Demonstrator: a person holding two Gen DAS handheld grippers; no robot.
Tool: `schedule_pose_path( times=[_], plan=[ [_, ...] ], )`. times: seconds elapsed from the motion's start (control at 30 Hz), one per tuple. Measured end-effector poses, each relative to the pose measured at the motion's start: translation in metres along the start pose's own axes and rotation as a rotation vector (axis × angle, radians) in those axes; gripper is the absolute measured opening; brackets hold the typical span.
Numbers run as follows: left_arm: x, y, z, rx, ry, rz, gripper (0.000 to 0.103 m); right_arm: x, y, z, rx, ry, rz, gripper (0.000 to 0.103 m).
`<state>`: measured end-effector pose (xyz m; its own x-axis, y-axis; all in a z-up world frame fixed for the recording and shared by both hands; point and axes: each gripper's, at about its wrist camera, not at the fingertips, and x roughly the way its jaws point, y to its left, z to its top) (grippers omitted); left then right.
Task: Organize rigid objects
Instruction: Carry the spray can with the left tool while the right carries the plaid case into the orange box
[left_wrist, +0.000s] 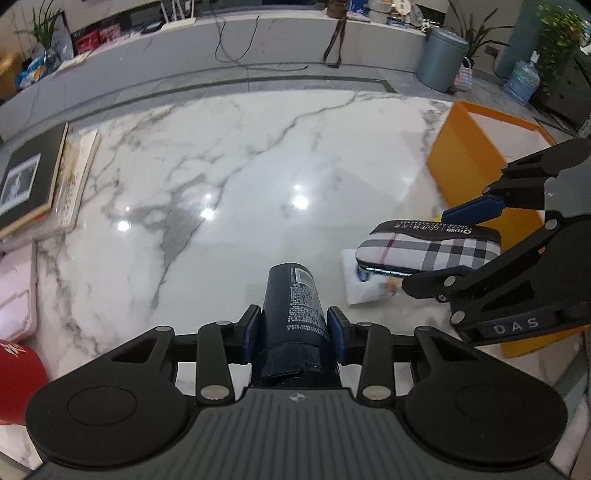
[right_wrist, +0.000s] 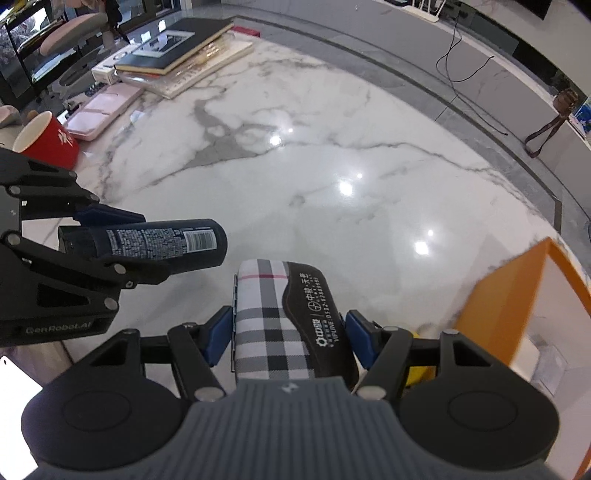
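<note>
Rigid objects are in both hands here, lifted over the white marble floor (left_wrist: 229, 155), so sorting seems under way. At the far left lie the stacked books (left_wrist: 33, 177), a pink flat case (left_wrist: 14, 291) and a red cup (left_wrist: 18, 384), well apart from the action and possibly still to be handled.

Next comes the left gripper (left_wrist: 294, 334), its blue pads closed against the sides of a dark cylindrical bottle (left_wrist: 297, 306). The bottle points forward along the fingers, held near its capped end with the barcode end free; that grip leaves the far end clear to be lowered into a container, I judge. It is off the floor, as the right wrist view shows it hanging in the air beside the other tool.

Further right, the right gripper (right_wrist: 290, 338) is clamped on a plaid case (right_wrist: 273, 317) with a black printed band, pinched across its narrow width. A white leaflet (left_wrist: 364, 282) lies on the floor beneath it.

At the far right stands the orange box (left_wrist: 465, 158), open with a pale interior, near the right gripper. It looks like the intended bin, which would explain both items being carried toward that side
</note>
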<state>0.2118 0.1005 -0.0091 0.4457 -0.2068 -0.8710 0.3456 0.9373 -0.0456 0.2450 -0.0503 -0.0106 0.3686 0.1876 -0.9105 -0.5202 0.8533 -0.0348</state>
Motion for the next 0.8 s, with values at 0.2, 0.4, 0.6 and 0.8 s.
schedule_pose_path(
  times=[0.2, 0.4, 0.6, 0.8],
  plan=[
    [-0.03, -0.031, 0.013, 0.054, -0.066, -0.002, 0.044, -0.038, -0.01, -0.015, 0.007, -0.06, -0.024, 0.065],
    [-0.051, -0.078, 0.031, 0.127, -0.14, -0.044, 0.044, -0.092, -0.048, -0.035, 0.053, -0.13, -0.105, 0.065],
    [-0.052, -0.142, 0.052, 0.237, -0.189, -0.114, 0.044, -0.12, -0.1, -0.073, 0.121, -0.114, -0.215, 0.065],
    [-0.026, -0.201, 0.066, 0.318, -0.179, -0.173, 0.044, -0.108, -0.142, -0.113, 0.198, -0.047, -0.262, 0.065]
  ],
)
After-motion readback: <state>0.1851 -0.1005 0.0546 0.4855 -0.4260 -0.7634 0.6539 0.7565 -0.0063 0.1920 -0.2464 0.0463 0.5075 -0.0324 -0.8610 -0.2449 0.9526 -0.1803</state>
